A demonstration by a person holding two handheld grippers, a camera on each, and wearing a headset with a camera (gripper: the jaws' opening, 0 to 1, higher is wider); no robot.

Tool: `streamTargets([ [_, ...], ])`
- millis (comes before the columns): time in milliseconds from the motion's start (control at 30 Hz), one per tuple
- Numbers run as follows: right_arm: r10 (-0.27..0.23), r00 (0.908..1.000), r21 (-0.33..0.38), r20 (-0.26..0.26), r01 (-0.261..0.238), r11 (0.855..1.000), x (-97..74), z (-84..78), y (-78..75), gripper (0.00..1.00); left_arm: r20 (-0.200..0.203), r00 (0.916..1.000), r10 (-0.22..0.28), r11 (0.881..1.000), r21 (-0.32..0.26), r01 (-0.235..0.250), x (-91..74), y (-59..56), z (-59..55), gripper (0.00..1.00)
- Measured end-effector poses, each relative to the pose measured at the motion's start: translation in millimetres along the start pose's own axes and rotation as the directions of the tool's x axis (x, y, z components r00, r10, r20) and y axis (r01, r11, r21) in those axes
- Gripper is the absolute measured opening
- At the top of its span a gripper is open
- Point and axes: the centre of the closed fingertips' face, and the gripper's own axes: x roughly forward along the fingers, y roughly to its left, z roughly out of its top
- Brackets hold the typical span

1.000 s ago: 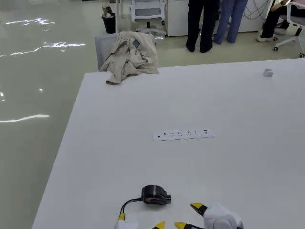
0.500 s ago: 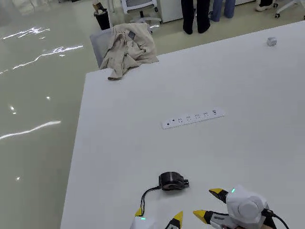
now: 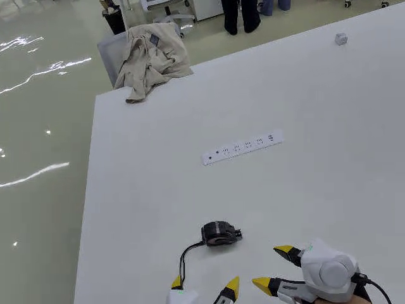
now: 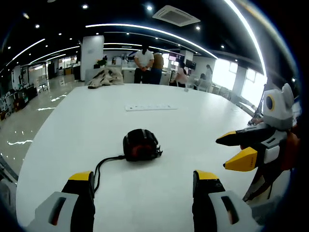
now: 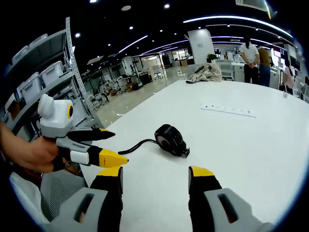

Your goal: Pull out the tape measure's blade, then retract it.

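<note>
Your left claw (image 3: 204,285) and right claw (image 3: 275,267) are both spread wide, gripping nothing, low over the near side of the white table (image 3: 329,126). The black tape measure (image 3: 219,233) lies on the table just beyond their tips, touching neither. Its blade is wound in and its black cord (image 3: 186,254) curls towards your left claw. A white power strip (image 3: 242,147) lies farther back.

Near side of tape measure (image 3: 219,232): bare table (image 3: 145,190) up to both grippers, but its black strap (image 3: 182,259) trails toward left gripper (image 3: 205,284).
Right of it: open top; right gripper (image 3: 274,267) near, not touching.
Beyond it: power strip (image 3: 242,147) lies crosswise, well apart.
Far beyond it: jacket (image 3: 149,57) at table edge; small obj (image 3: 341,38), poss. a cap.
Left of it: table edge close.
</note>
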Motion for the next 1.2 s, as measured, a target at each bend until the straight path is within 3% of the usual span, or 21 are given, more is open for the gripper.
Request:
streamTargets([
  [300,-0.013,0.9998,0.030,0.017,0.012,0.999,-17.3,2.7,6.3,0.59,-0.002,0.9999,-0.016,1.000,0.013,0.016,-13.5,-2.5,1.3,0.83],
  [833,0.017,0.9998,0.068,0.000,-0.017,0.998,-49.1,2.8,32.5,0.68,0.014,0.9995,-0.027,1.000,0.005,0.027,-51.6,-6.2,7.0,0.86],
  [1033,0.015,0.9998,0.085,-0.016,-0.014,0.996,-60.1,-2.2,33.6,0.71,0.022,0.9993,-0.031,1.000,0.007,0.031,-64.5,-8.8,13.5,0.88],
  [1200,-0.003,0.9995,0.100,-0.031,0.006,0.995,-69.5,-5.4,34.1,0.75,0.012,0.9996,-0.027,1.000,-0.014,0.027,-76.1,-6.6,11.7,0.90],
])
